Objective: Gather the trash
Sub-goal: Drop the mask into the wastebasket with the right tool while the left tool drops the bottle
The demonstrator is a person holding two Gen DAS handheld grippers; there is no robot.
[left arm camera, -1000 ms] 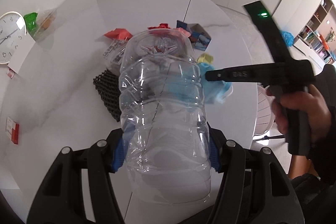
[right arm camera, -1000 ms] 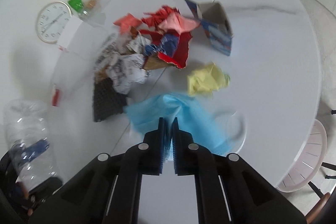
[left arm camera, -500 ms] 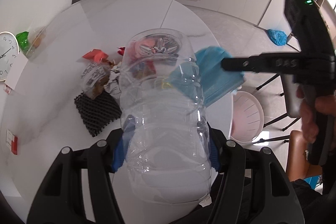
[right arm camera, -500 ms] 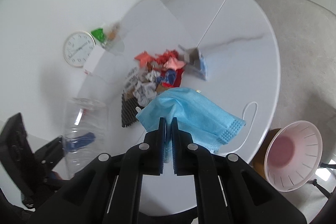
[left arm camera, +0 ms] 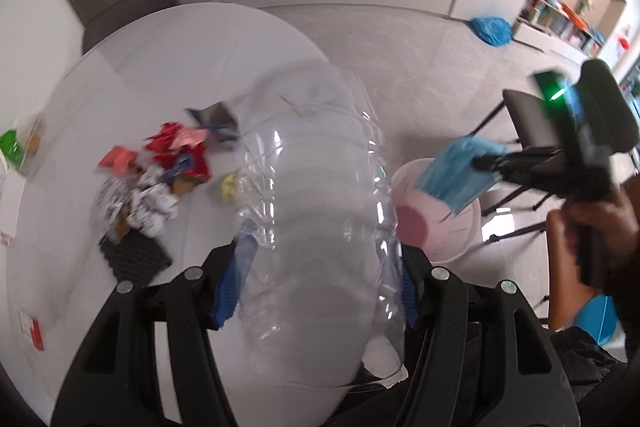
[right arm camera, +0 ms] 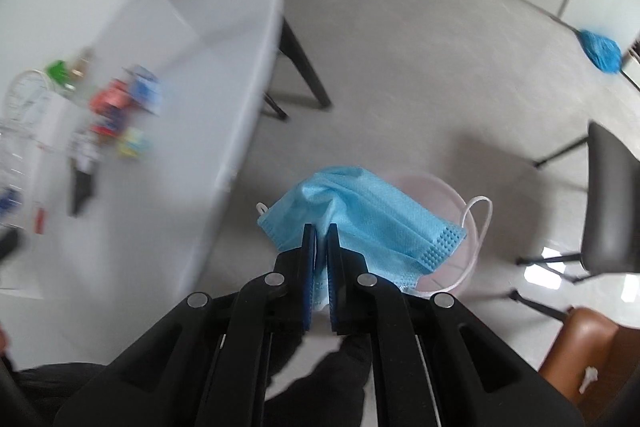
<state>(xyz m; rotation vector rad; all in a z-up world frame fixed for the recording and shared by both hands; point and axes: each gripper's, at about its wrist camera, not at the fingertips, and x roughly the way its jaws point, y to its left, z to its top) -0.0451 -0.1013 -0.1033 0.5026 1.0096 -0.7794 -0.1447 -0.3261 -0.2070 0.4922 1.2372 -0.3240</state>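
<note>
So the blue face mask (right arm camera: 360,223) is a pleated surgical type, a bit bunched where it's pinched, with a white ear loop (right arm camera: 478,215) dangling off its right end. It's hanging in the air right over a pale pink bin (right arm camera: 466,255) that sits on the floor beside the round white table (right arm camera: 224,39). The right gripper (right arm camera: 320,231) has its jaws squeezed together on the mask's near edge, blue pads basically meeting through the fabric, and it points steeply down at the floor. From the left wrist view you can see the person's right hand (left arm camera: 600,227) wrapped around that gripper's handle, off past the table edge.

The clear plastic bottle (left arm camera: 320,227) is big, ribbed and crumpled looking, see-through enough that the table shows through it. The left gripper (left arm camera: 316,291) clamps it across the body, one blue pad on each side, jaws partway apart around it, held above the table's near edge and angled down. The rest of the trash pile (left arm camera: 160,171) (red wrappers, crumpled printed paper, a yellow wad, a black mesh piece) sits on the table, pretty blurry.
</note>
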